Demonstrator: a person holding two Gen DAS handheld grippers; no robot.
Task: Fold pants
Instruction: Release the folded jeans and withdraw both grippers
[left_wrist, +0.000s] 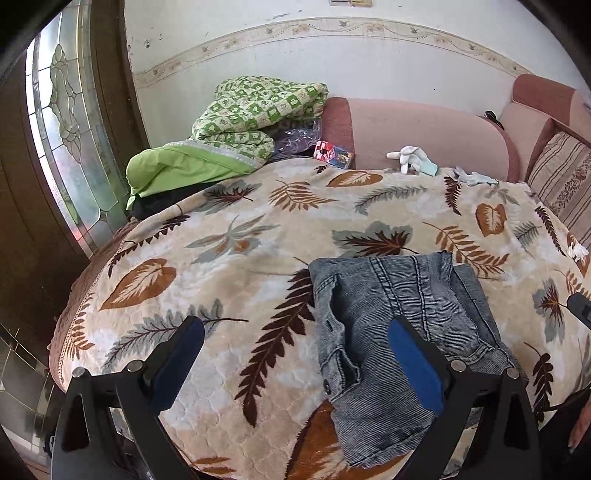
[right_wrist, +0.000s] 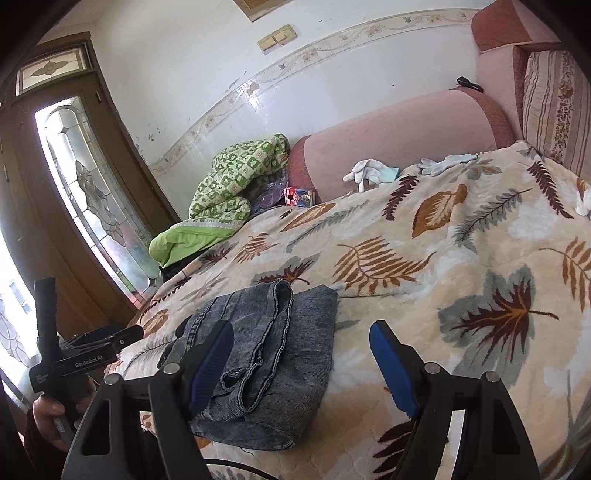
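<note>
Folded jeans (left_wrist: 399, 332) and white gloves (left_wrist: 413, 158) lie on the leaf-print blanket (left_wrist: 221, 236).

Faded ribbed denim pants (left_wrist: 399, 325) on plush quilted blanket (left_wrist: 229, 229) (matt, soft).

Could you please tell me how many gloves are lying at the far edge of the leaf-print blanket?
2. A white glove rests against the pink sofa back; a grey glove lies flat just right of it on the blanket. More may be hidden.
</note>
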